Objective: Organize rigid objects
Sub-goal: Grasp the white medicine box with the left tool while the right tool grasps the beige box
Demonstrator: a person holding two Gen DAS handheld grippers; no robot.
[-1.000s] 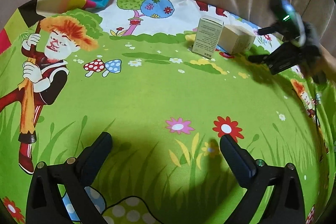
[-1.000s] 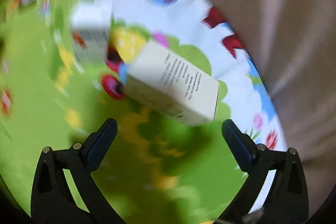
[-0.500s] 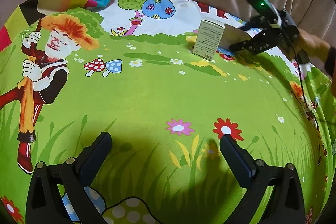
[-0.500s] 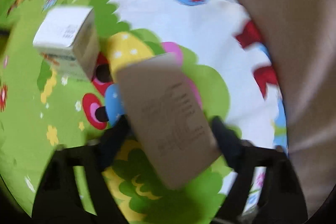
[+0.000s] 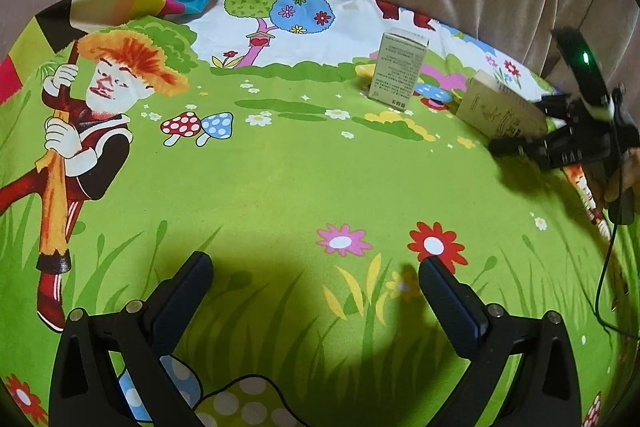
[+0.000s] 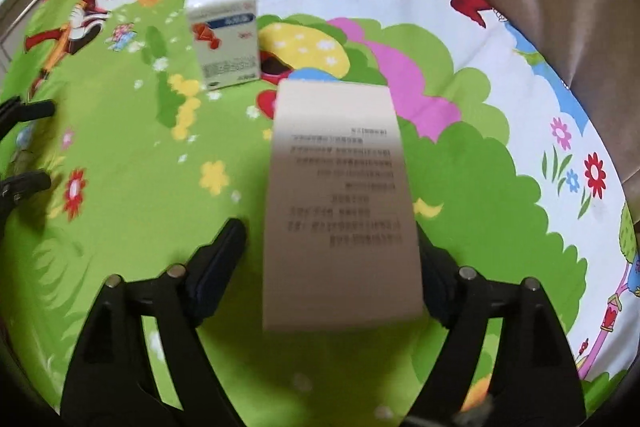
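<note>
The beige carton [image 6: 340,195] sits low centre in the right wrist view, between the right gripper [image 6: 332,247] fingers. Its jaws have just been opening; a gap shows at the left finger, so the hold looks loose. It could slip or knock the upright white box [image 6: 224,39] toppling.

warm, even indoor light on both views; the left gripper [image 5: 314,301] throws a soft dark shadow on the cartoon cloth [image 5: 280,167], fisheye bends the black-vignetted edges, and motion blur smears the beige box [image 6: 340,203] in the right wrist view
</note>
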